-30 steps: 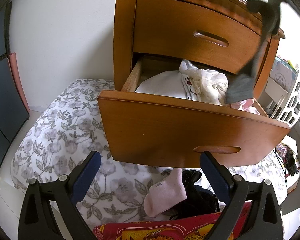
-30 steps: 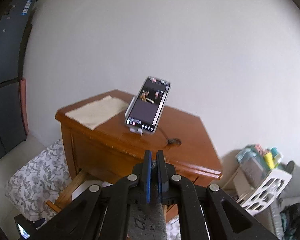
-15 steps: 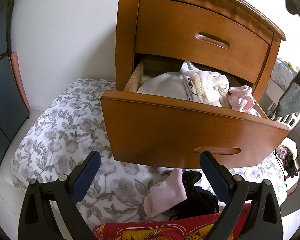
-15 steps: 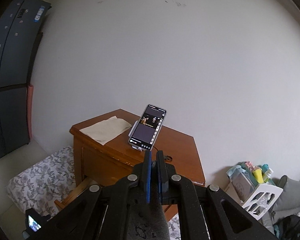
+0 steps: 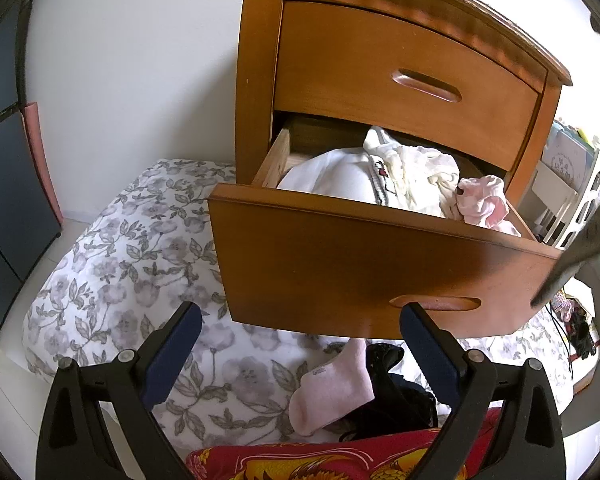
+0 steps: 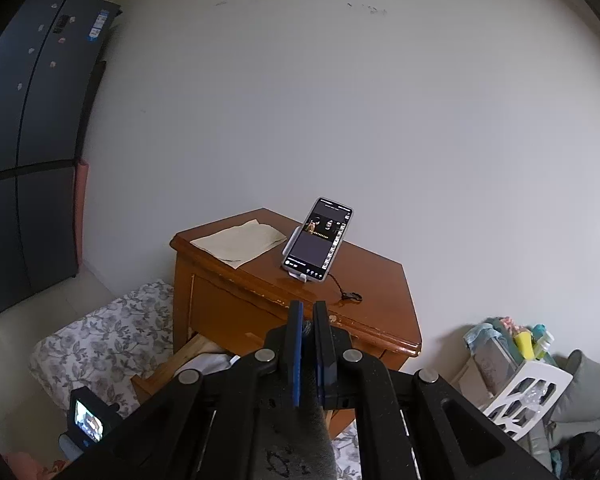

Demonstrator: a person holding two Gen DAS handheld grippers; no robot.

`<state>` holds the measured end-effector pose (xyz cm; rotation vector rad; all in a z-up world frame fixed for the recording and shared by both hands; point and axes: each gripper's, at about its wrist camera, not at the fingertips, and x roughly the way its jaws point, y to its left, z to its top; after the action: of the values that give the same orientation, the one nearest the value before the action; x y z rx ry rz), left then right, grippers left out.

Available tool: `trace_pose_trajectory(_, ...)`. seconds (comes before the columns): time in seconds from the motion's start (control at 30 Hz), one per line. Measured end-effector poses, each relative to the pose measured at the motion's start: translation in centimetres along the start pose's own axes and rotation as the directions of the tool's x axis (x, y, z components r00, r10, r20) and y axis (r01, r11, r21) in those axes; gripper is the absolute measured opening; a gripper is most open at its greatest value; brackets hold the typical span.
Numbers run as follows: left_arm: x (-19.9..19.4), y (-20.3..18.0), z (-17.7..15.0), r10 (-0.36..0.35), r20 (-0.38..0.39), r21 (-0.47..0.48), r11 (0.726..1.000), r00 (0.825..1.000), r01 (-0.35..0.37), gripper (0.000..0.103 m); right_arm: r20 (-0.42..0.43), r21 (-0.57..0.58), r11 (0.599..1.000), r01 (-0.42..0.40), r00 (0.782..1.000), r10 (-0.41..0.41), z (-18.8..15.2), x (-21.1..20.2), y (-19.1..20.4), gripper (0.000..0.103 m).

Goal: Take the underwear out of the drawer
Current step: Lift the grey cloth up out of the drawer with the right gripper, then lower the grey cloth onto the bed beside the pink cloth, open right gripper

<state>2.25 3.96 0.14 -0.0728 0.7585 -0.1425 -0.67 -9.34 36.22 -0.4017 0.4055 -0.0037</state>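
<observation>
Grey underwear (image 6: 296, 452) clamped between right gripper (image 6: 309, 354) fingers; left gripper (image 5: 300, 354) fingers apart below drawer (image 5: 340, 264). Lift clear before releasing.

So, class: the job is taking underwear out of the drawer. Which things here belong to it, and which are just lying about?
Job:
open drawer
grey garment clamped in the right tongs
clothes left in drawer

Lying about:
pink sock
phone
folded cloth
</observation>
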Motion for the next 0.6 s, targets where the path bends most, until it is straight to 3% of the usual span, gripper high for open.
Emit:
trace_pose_trajectory(0.33, 0.0, 0.1, 0.0, -0.003, 0.0, -0.003, 1.0, 1.0, 0.003, 0.099, -0.193, -0.037, 0.994, -0.099, 0.977, 0.09, -5.3, 5.4, 3.4, 0.005)
trace_pose_trajectory(0.6, 0.0, 0.1, 0.0, -0.007, 0.001, -0.006, 1.0, 1.0, 0.007, 0.099, -0.351, -0.012, 0.99, -0.14, 0.928, 0.127, -10.3, 11.1, 5.3, 0.005)
